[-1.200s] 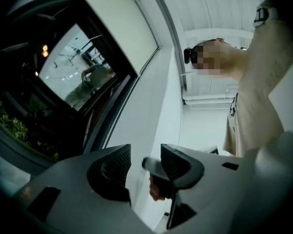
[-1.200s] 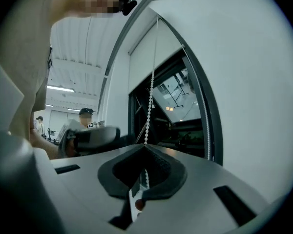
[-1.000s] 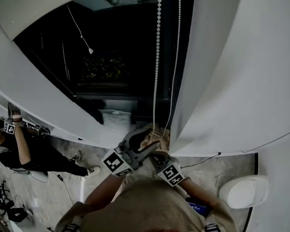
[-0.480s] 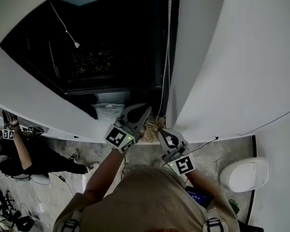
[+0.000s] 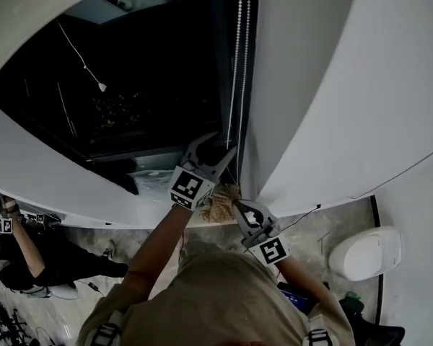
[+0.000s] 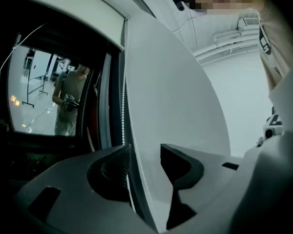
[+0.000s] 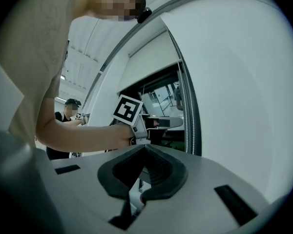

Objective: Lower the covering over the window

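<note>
While the right tongs (image 7: 145, 147) sit closed and empty, the left tongs (image 6: 145, 152), just opened, straddle the bead chain (image 6: 124, 106).

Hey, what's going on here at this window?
A person stands at a dark window with a gripper in each hand, working the bead chain of its blind. The left gripper has just been opening: its jaws stand apart with the chain running between them, not clamped. The right gripper is shut, with nothing seen in it, close by. Most of the glass is uncovered.
</note>
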Available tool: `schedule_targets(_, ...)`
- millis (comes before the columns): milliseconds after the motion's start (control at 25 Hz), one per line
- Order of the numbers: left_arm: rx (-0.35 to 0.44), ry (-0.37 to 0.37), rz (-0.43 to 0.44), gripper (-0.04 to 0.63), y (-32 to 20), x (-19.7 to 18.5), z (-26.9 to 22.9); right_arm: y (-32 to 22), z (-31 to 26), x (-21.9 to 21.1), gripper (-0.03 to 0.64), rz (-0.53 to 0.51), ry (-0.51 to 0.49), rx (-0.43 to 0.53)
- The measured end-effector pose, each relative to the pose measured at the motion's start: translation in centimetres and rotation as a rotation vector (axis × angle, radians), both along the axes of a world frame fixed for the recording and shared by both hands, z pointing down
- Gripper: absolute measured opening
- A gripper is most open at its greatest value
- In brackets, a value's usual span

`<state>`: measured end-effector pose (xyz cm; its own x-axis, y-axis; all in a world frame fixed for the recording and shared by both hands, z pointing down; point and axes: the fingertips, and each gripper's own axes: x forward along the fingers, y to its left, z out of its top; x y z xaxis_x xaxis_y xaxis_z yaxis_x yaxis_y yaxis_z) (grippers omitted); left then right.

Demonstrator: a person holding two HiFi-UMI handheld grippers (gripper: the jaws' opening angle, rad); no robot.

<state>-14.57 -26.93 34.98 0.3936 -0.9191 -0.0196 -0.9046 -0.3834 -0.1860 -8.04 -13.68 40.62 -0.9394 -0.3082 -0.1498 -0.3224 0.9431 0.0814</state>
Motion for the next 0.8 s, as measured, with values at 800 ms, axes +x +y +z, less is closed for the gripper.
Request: schedule_targets(800,0.011,-0.077,0.253,0.024,-3.1,-0.2,-0.1,-4.0,-1.9,-2.3,0.006,0.390,-0.095,-0.050)
